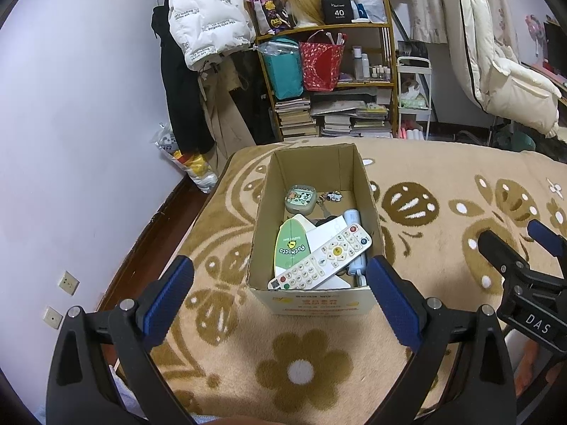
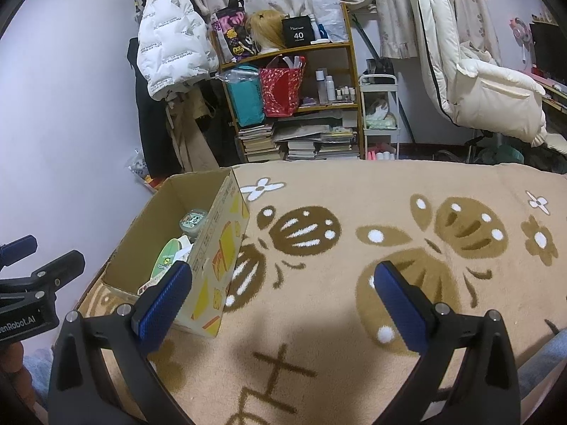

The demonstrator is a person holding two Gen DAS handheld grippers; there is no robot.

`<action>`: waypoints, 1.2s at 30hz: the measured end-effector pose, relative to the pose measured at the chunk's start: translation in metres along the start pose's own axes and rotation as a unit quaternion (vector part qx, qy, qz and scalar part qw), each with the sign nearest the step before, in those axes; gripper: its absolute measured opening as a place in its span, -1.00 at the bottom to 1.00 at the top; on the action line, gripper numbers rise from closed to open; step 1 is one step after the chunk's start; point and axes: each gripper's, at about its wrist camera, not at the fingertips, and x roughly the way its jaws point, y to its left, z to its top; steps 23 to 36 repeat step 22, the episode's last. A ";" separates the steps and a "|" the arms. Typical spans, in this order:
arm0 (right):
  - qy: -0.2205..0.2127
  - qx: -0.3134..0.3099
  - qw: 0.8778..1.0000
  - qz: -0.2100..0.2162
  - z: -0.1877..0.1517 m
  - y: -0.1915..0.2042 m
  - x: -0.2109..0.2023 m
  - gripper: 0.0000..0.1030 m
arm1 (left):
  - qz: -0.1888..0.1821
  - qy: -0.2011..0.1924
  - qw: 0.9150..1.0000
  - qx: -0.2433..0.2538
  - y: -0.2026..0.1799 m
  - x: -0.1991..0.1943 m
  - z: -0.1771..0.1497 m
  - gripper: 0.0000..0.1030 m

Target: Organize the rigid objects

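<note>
An open cardboard box stands on the beige patterned blanket. Inside lie a white remote control, a green and white Pochacco item, a small green case, a keychain charm and a pale blue and white device. My left gripper hovers open just in front of the box's near wall, holding nothing. My right gripper is open and empty over the blanket, to the right of the box. It shows at the right edge of the left wrist view as the right gripper.
The blanket covers a bed whose far and left edges drop to a dark wooden floor. Beyond stand a cluttered shelf with books and bags, hanging coats and a white cart. Open blanket stretches to the right of the box.
</note>
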 end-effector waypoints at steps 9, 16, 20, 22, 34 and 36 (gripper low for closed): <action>0.001 0.005 1.000 0.001 0.003 -0.008 0.000 1.00 | 0.006 0.011 1.000 0.012 -0.003 0.005 -0.002 0.89; 0.003 0.005 1.000 0.001 0.004 -0.008 0.001 1.00 | 0.006 0.014 1.000 0.013 -0.003 0.008 -0.002 0.89; 0.003 0.006 1.000 0.001 0.004 -0.008 0.001 1.00 | 0.009 0.015 1.000 0.015 -0.003 0.009 -0.002 0.89; 0.003 0.006 1.000 0.001 0.004 -0.008 0.000 1.00 | 0.010 0.015 1.000 0.015 -0.003 0.009 -0.002 0.89; 0.003 0.006 1.000 0.001 0.004 -0.008 0.000 1.00 | 0.010 0.015 1.000 0.015 -0.003 0.009 -0.002 0.89; 0.003 0.006 1.000 0.001 0.004 -0.008 0.000 1.00 | 0.010 0.015 1.000 0.015 -0.003 0.009 -0.002 0.89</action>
